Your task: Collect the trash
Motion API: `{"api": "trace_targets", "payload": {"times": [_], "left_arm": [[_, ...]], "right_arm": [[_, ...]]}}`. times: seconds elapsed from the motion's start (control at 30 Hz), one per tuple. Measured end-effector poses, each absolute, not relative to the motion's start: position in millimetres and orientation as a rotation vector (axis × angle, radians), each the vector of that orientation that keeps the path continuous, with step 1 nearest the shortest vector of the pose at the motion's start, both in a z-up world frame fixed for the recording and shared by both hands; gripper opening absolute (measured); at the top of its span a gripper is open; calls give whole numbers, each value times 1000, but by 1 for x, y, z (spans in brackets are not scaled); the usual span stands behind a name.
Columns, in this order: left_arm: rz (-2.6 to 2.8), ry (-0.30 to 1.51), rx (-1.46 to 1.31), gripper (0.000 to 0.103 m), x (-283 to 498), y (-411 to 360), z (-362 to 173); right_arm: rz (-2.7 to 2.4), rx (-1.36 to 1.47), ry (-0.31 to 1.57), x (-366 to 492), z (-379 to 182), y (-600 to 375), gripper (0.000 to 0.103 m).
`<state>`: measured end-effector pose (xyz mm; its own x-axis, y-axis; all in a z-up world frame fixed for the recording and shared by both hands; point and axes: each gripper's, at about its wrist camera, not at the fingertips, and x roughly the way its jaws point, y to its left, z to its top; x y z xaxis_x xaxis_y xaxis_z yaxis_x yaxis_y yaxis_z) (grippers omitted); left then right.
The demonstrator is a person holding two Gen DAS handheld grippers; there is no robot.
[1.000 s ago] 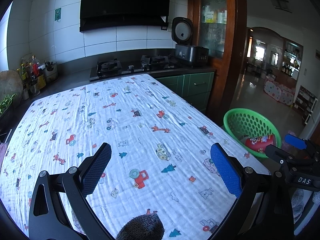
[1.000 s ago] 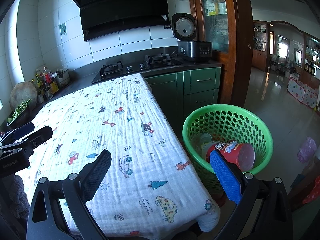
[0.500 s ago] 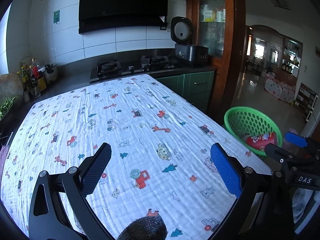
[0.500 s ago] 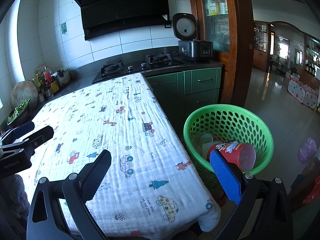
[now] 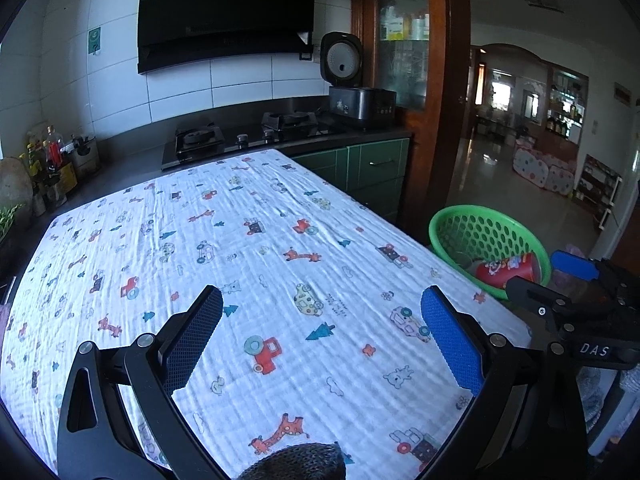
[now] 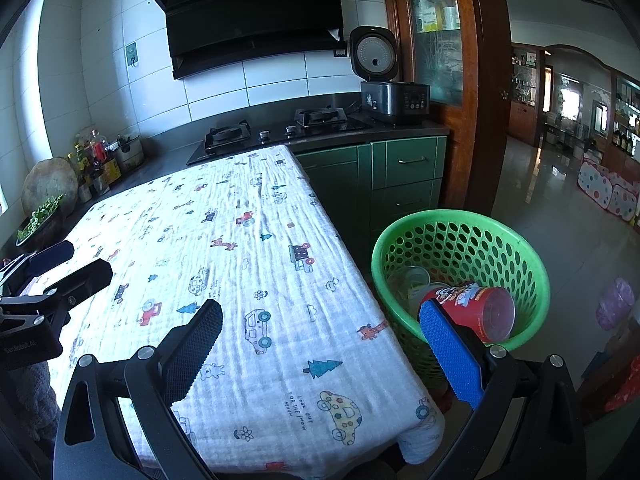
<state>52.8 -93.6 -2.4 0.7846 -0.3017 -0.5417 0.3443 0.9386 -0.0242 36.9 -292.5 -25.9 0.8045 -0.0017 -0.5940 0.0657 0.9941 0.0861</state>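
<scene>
A kitchen with white wall tiles, a black hood over a gas stove and green cabinets along the back wall; a rice cooker with its lid up stands at the right end of the counter. In front, a table is covered with a white cloth printed with cars, giraffes and trees, and nothing lies on the cloth. Bottles and jars cluster on the counter at the far left.

The left gripper hovers over the near part of the cloth, its fingers spread wide with nothing between them. The right gripper hangs over the table's near right corner, fingers just as far apart and empty; its blue finger pad lines up in front of the basket.

A green basket with holes in its wall stands on the floor just beside the right edge of the table. Inside it a red cup with cartoon print lies on its side, mouth turned to the right, and a clear plastic container sits next to it on the left. In the left wrist view the basket shows beyond the table edge, with the right gripper just in front of it
</scene>
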Motion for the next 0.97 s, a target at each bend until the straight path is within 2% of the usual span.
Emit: {"api": "trace_targets", "payload": {"times": [0.43,0.97], "left_arm": [[-362,518,47,98,46,-92,4],[-338,560,60,98,55,-94,0]], "right_arm": [[-37,108,632,37,-26,-292,96],[-34,109,631,37,-24,-293,96]]}}
